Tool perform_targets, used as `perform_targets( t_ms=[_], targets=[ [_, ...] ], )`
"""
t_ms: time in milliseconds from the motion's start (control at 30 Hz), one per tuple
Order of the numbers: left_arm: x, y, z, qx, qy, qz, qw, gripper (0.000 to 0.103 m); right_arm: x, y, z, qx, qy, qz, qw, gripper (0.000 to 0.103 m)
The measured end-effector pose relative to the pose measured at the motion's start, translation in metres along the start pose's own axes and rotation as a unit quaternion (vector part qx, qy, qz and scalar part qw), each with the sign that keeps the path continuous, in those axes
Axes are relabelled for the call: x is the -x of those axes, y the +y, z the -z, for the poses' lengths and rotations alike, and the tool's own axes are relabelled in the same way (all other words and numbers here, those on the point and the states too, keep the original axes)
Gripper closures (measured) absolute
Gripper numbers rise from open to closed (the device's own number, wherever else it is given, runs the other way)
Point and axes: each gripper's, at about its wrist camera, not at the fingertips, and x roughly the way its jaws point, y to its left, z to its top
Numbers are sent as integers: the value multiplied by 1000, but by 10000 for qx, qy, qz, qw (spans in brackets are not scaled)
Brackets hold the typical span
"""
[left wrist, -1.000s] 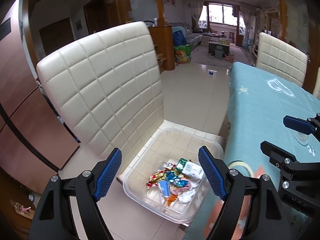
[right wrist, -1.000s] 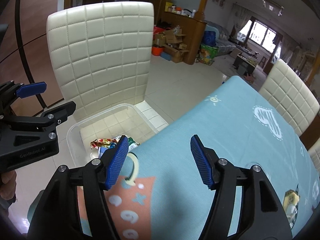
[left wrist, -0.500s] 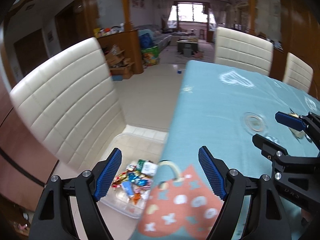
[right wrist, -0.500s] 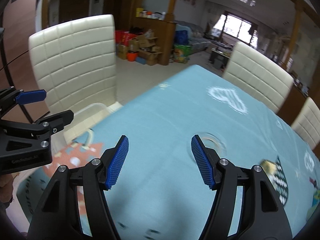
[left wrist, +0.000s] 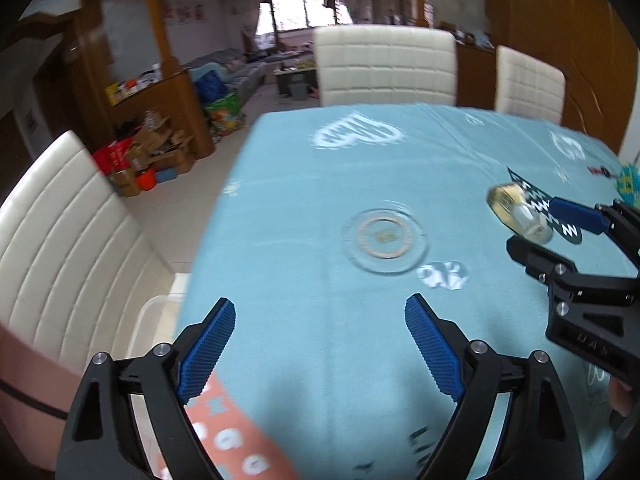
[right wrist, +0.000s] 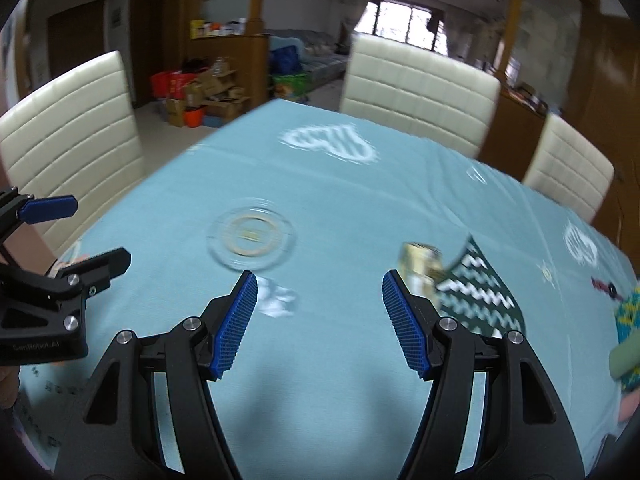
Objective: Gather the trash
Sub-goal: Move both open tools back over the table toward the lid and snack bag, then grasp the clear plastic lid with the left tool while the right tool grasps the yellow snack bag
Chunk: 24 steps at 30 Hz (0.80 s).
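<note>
A gold and white wrapper (left wrist: 516, 210) lies on the light blue tablecloth (left wrist: 320, 200), beside a dark zigzag print; it also shows in the right wrist view (right wrist: 422, 266), just beyond the right fingertip. My left gripper (left wrist: 320, 344) is open and empty above the near table edge. My right gripper (right wrist: 318, 320) is open and empty over the cloth; it shows in the left wrist view (left wrist: 556, 226) close to the wrapper. The rim of the clear trash bin (left wrist: 150, 312) peeks out at the table's left edge; its contents are hidden.
Cream quilted chairs stand at the left (left wrist: 60, 240) and far side (left wrist: 384, 66) of the table. A knitted blue-yellow item (right wrist: 630, 320) and a small red object (right wrist: 604, 286) lie at the right edge. Boxes (right wrist: 200, 96) clutter the floor beyond.
Both grippers have swung right, from over the bin on the chair to over the table. The bin's trash has left view and the gold wrapper has come closer. Both stay open.
</note>
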Motion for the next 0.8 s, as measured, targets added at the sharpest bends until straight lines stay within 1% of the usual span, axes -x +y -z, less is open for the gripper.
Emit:
perform_targets(
  t_ms=[100,200,400,500,667,800],
  targets=[
    [-18,-17,-9,-122,128,86,9998,18,-12,-21,3,-135,116,84,9998,37],
    [-34,-27,-18,-148,229,278,9992,18,-23,-41,6,-255,188,146,9994,37],
    [-70,-47,-30,-276,480,217,9982,18,-45,-68,11,-550,362,170,9977,37],
    [-85,-50,-31,-311,602,160,9976,18,-57,-73,12,-594,467,156,9970,37],
    [-105,-51,-33,-311,767,171,9964,18,-72,-75,9,-617,578,82,9964,39],
    [-113,-46,-37,-202,793,302,9962,17,-81,-74,5,-654,658,-19,9957,53]
  ],
)
